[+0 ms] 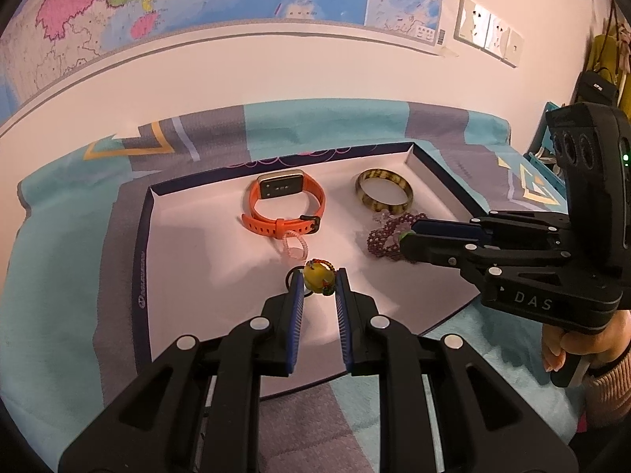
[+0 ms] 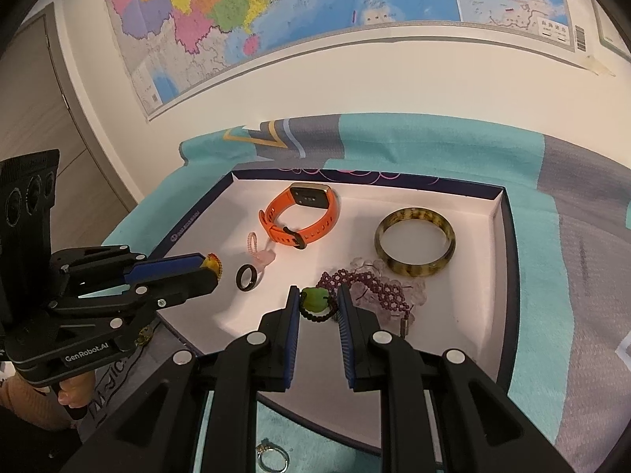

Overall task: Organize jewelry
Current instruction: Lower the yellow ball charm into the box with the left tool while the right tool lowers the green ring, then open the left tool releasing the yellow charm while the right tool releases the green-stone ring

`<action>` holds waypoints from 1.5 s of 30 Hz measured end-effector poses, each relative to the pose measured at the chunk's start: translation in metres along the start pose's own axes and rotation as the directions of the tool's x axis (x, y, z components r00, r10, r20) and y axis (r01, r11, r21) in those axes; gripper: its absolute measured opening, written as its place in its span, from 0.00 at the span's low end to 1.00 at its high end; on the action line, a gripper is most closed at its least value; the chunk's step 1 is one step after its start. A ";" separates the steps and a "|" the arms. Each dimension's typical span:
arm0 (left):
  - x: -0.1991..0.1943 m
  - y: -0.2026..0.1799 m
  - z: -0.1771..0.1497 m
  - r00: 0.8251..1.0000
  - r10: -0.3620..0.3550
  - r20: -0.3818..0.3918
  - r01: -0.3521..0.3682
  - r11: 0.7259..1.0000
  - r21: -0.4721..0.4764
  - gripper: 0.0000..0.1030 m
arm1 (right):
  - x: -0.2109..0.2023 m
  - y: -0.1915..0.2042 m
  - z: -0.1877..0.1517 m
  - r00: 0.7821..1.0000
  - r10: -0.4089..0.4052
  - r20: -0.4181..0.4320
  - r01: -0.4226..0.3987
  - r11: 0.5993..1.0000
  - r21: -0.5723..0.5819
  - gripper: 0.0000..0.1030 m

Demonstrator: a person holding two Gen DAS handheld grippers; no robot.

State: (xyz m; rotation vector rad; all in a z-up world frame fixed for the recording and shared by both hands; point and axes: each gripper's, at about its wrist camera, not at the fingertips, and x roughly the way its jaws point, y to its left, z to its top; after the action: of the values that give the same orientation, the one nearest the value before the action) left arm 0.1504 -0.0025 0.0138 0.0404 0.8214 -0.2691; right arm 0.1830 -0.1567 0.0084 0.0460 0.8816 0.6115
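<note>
Left gripper (image 1: 320, 282) sits lowest in its own wrist view, its blue-padded fingers (image 1: 296, 295) closed partway around a yellow bead charm (image 1: 318, 276) with small red and green trim; both pads appear to touch the bead's sides, just above the white floor of the tray (image 1: 189, 260). A black ring (image 2: 247, 276) lies on the tray floor directly beside that bead, and a pink beaded ring (image 1: 292, 243) lies just beyond it, next to the strap end of an orange smartwatch (image 1: 284, 202) resting on its side toward the tray's far wall. Right gripper (image 2: 317, 305) holds its fingers (image 2: 292, 315) narrowly parted around a green stone on a dark beaded loop (image 2: 315, 304); the pads flank it closely, but whether they grip it or only bracket it cannot be told. A purple beaded bracelet (image 2: 370, 287), tangled with clear beads, lies just right of the green stone, and a mottled amber bangle (image 2: 415, 241) lies flat behind it. Tray rests on a teal and grey patterned cloth (image 1: 59, 315). A silver ring (image 2: 273, 459) lies on the cloth outside the tray's near edge. A coloured map (image 2: 276, 12) hangs on the wall behind.
</note>
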 end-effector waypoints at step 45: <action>0.006 0.007 -0.001 0.998 0.055 -0.006 -0.055 0.998 -0.018 0.38 | 0.002 0.002 0.002 1.000 -0.017 0.008 0.017 1.000 0.008 0.30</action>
State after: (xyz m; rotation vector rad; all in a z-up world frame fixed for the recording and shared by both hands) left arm 0.1555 0.0025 0.0085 0.0467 0.8272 -0.2097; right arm 0.1846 -0.1535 0.0084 0.0484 0.8758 0.5918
